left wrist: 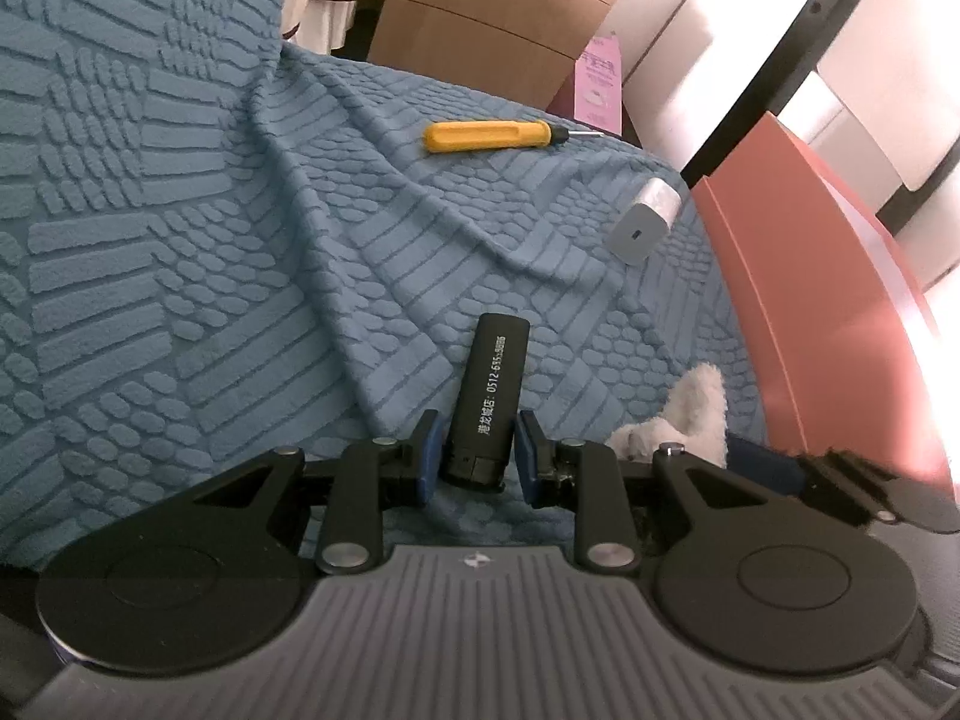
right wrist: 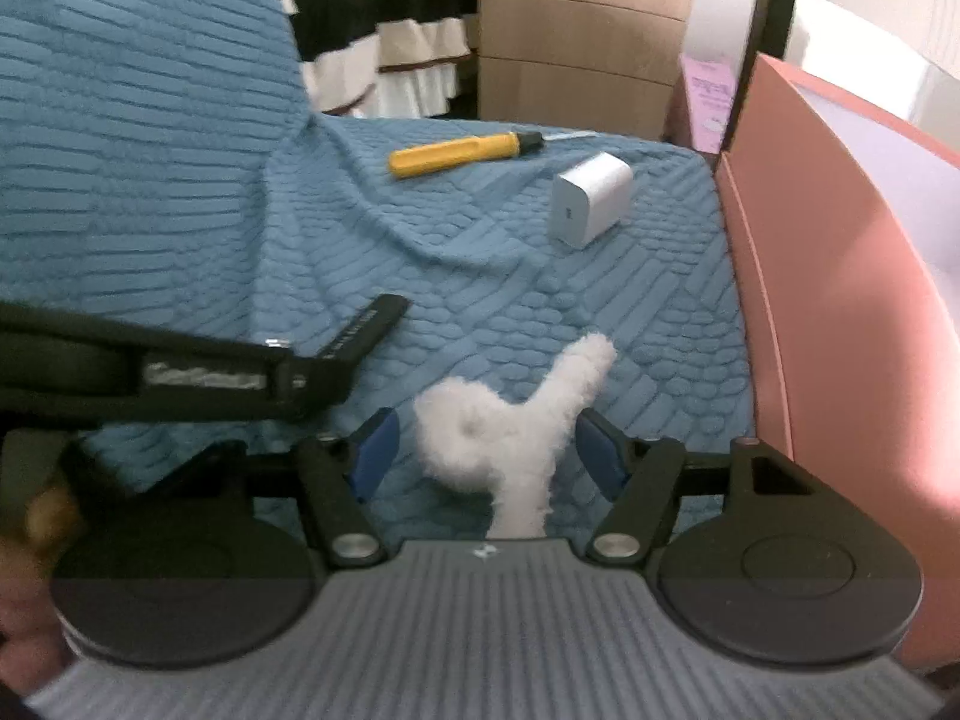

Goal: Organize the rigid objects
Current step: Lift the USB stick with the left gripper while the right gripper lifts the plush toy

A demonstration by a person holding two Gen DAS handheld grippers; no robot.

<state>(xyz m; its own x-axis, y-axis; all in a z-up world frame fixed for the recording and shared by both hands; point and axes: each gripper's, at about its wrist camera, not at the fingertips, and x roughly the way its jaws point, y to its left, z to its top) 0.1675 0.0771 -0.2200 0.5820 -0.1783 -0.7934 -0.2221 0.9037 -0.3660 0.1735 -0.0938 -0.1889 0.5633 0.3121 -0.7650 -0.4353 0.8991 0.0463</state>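
My left gripper (left wrist: 478, 450) is shut on the lower end of a black lighter-shaped stick (left wrist: 492, 384) with white print, which points away over the blue textured cover (left wrist: 210, 300). The same stick (right wrist: 366, 324) shows at the left in the right wrist view. My right gripper (right wrist: 489, 453) stands open around a white fluffy toy (right wrist: 510, 426) lying on the cover; a gap shows beside the left pad. A yellow-handled screwdriver (left wrist: 492, 135) (right wrist: 462, 153) lies farther back. A white charger block (left wrist: 645, 219) (right wrist: 591, 198) sits near the cover's right edge.
A pink box (left wrist: 810, 300) (right wrist: 840, 300) stands along the right side of the cover. Behind the cover are a light wooden cabinet (right wrist: 576, 36) and hanging striped fabric (right wrist: 384, 18). The cover rises in a fold at the left.
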